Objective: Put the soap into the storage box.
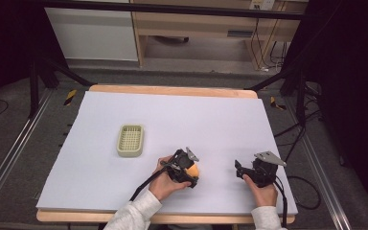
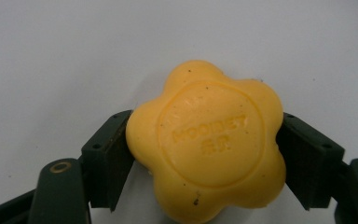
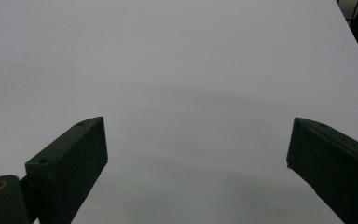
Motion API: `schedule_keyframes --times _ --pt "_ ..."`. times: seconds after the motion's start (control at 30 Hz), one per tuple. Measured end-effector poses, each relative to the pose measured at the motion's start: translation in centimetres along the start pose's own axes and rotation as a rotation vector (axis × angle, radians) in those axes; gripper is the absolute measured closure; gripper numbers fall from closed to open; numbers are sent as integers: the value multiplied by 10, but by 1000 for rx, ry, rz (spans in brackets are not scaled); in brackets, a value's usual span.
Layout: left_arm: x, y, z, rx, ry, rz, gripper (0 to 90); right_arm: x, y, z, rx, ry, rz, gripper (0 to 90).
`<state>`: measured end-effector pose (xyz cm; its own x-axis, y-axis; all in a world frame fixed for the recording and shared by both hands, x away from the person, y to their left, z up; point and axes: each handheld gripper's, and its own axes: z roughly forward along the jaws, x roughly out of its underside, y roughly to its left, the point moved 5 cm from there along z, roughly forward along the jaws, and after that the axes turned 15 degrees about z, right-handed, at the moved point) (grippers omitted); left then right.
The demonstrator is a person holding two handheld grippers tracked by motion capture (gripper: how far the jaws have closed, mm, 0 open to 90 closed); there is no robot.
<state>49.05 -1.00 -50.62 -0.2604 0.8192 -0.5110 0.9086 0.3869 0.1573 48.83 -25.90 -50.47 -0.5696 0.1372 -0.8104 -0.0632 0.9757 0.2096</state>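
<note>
Evidently the left gripper (image 2: 205, 163) clenched the yellow soap (image 2: 205, 144) near the table's (image 1: 124, 201) front edge, ready for lifting; the right gripper (image 3: 196, 154) stood released.

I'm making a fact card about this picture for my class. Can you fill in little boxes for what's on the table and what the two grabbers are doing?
table: white sheet over a wooden top
soap: yellow, flower-shaped, with raised lettering on top
soap dish: pale green slotted tray, nothing in it, left of and beyond the soap
left gripper: jaws pressed on both sides of the soap
right gripper: jaws wide apart, nothing between them, over bare sheet
likely next move: probably carrying the soap to the dish
</note>
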Motion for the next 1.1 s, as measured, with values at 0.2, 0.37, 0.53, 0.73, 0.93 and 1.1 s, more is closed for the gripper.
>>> schedule_keyframes --times 0.2,0.37,0.53,0.73,0.93,1.1 --pt "0 0 0 -1 2 -5 260 0 0 0 0 -1 -1 56" --pt "0 -1 0 -4 5 -11 262 0 0 0 1 -3 -2 56" --pt "-1 -1 0 -6 1 -24 263 -1 0 0 1 -4 -2 56" --pt "0 -1 -3 -17 4 -18 263 -1 -1 -1 1 -4 -3 55" --pt "1 2 -9 -15 -13 -35 264 -1 -1 -1 1 -5 -3 56" --pt "3 3 -17 -20 -24 -28 264 -1 -1 -1 2 -4 -2 55"
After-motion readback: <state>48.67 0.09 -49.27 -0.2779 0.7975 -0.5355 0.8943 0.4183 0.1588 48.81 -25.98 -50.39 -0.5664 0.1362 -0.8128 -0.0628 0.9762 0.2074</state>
